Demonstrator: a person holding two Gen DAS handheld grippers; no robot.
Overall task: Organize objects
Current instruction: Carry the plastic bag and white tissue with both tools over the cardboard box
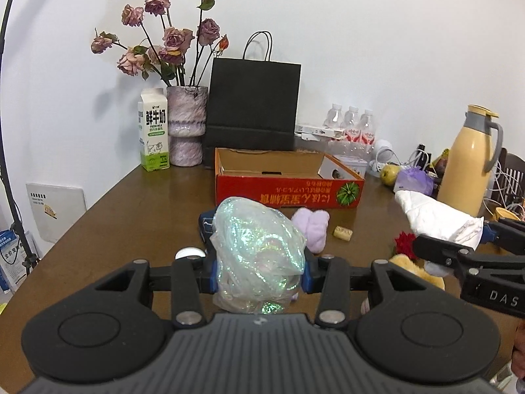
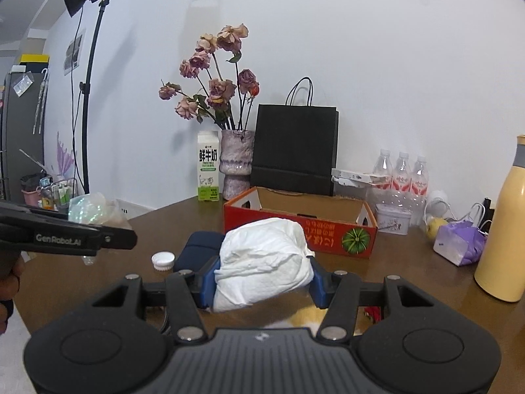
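Glittery crumpled film (image 1: 259, 249) between tongs (image 1: 261, 274)

Bare table (image 1: 137, 203) left; red box (image 1: 288, 193) blocks ahead

A: How is the left gripper (image 1: 259, 274) set?

B: Its two blue pads are pressed against a crumpled wad of shiny plastic wrap (image 1: 257, 252), one at nine o'clock of the wad, one at three. It is tipped a little downward and held clear of the table.

A: And the right gripper (image 2: 262, 284)?

B: Clamped the same way on a bunched white cloth (image 2: 264, 262), also tipped slightly down. A bit of the person's hand (image 2: 10, 279) shows at nine o'clock in the right wrist view.
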